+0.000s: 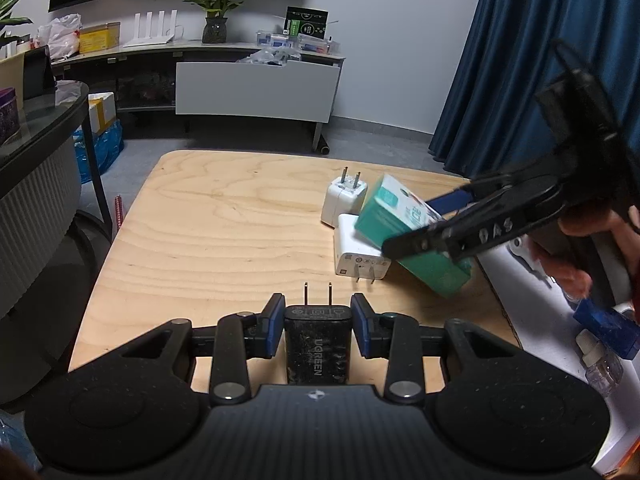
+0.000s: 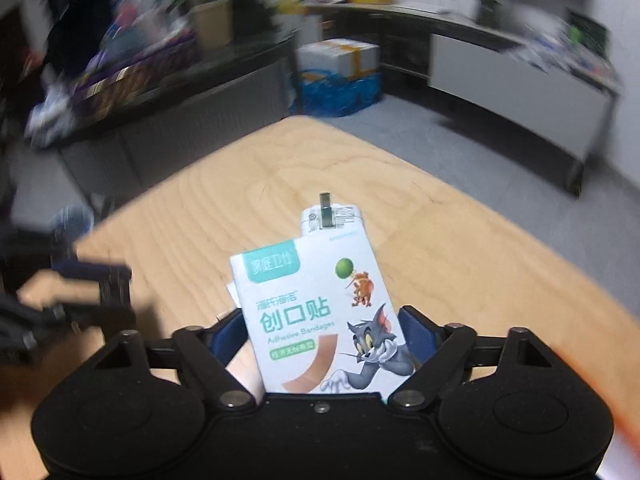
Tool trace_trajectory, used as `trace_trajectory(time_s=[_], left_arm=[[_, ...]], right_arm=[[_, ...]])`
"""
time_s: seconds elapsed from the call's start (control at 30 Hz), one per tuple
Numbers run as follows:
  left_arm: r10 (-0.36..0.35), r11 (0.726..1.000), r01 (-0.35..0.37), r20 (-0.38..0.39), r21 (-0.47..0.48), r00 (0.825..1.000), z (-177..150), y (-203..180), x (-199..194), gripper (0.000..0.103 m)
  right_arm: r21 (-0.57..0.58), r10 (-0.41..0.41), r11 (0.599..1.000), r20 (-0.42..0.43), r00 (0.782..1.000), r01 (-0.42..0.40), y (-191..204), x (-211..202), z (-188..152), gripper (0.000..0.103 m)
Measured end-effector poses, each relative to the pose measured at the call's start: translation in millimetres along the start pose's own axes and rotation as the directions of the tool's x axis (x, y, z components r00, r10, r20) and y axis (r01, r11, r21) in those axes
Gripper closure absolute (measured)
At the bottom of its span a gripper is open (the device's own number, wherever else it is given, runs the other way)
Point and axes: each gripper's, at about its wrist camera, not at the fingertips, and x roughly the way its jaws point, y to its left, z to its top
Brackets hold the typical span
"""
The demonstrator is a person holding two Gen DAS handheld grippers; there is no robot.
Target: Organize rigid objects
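We hold the left gripper (image 1: 318,330) clenched on the black charger (image 1: 318,346). Its blue pads (image 1: 272,330) press both side faces of the body, the two prongs project forward past the fingertips, and the printed face lies upward between the fingers. The charger hangs above the near edge of the wooden table (image 1: 208,216).

Ahead of the left fingertips and to their right, two white chargers rest on the table. The nearer white charger (image 1: 354,254) lies flat with its prongs pointing back toward us; the farther white charger (image 1: 340,200) stands just behind it, prongs upward.

The right gripper (image 2: 320,338) carries the bandage box (image 2: 320,316) between its fingers. The box stands tilted, its printed face toward the camera and its top edge projecting well past the fingertips. The right blue pad (image 2: 418,332) sits against the box edge; on the left side we cannot tell whether the pad makes contact. In the left wrist view the box's green side (image 1: 404,236) leans over the nearer white charger. In the right wrist view a white charger (image 2: 332,220) sits directly beyond the box top.
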Motion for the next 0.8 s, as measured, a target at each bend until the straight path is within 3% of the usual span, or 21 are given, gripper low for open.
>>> trace_trajectory(time_s=[0.2, 0.47, 0.8], left_arm=[[0.005, 1.000, -0.005, -0.001, -0.028, 1.000, -0.6, -2.1, -6.9, 0.067], [-0.008, 1.000, 0.009, 0.030, -0.029, 1.000, -0.2, -16.1, -36.0, 0.067], [-0.019, 1.000, 0.019, 0.056, -0.008, 0.998, -10.1, -38.2, -71.7, 0.067]], right_arm=[[0.176, -0.093, 0.982, 0.107, 0.990, 0.073, 16.4, -46.2, -26.8, 0.019], [0.305, -0.288, 0.927, 0.201, 0.936, 0.220, 75.5, -106.4, -77.5, 0.019], [0.400, -0.323, 0.893, 0.244, 0.914, 0.209, 116.2, -147.3, -113.7, 0.019]])
